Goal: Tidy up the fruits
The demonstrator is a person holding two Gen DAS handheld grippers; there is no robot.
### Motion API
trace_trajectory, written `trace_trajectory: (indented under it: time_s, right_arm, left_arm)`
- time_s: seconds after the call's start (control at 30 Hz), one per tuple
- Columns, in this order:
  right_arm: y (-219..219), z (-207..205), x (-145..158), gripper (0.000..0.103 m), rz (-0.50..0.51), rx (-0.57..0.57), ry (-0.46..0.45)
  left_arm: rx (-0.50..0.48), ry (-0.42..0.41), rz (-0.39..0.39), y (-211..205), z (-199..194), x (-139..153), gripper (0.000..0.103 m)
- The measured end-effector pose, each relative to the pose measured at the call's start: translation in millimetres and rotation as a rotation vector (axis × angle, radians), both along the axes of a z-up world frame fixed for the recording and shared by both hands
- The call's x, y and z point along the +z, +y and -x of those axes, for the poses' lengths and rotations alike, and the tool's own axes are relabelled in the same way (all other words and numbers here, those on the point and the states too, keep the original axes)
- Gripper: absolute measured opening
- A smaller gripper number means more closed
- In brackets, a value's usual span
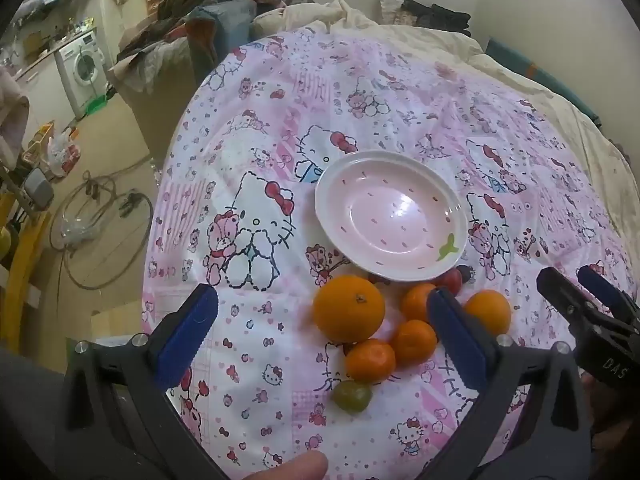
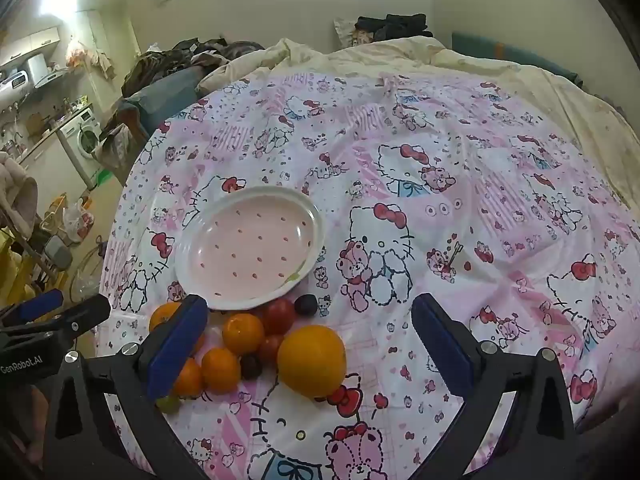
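A pink plate (image 1: 390, 216) with a white rim sits empty on the Hello Kitty sheet; it also shows in the right wrist view (image 2: 248, 248). Just in front of it lies a pile of fruit: a large orange (image 1: 348, 308) (image 2: 312, 362), several small tangerines (image 1: 414, 342) (image 2: 243, 333), red tomatoes (image 2: 279, 315), a dark plum (image 2: 306, 304) and a green grape (image 1: 352, 396). My left gripper (image 1: 324, 334) is open and empty, its fingers either side of the pile. My right gripper (image 2: 310, 344) is open and empty over the fruit; it shows at the right edge of the left wrist view (image 1: 576, 292).
The sheet (image 2: 460, 200) covers a bed with a cream duvet (image 2: 480, 64) and clothes heaped at the back. To the left the bed edge drops to a floor with a washing machine (image 1: 82, 66), bags and cables.
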State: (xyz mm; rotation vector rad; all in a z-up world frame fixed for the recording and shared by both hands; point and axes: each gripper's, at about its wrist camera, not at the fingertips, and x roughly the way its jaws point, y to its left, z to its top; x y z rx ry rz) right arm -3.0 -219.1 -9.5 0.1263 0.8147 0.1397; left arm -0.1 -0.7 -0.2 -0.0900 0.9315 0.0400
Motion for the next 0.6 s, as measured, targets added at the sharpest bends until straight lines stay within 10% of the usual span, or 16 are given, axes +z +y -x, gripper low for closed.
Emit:
trace_trajectory:
  time_s: [0.6]
  right_arm:
    - [-1.1, 0.8, 0.1, 0.103, -0.007, -0.002, 0.009]
  left_arm:
    - [0.012, 0.014, 0.019, 7.0, 1.4, -0.1, 0.103]
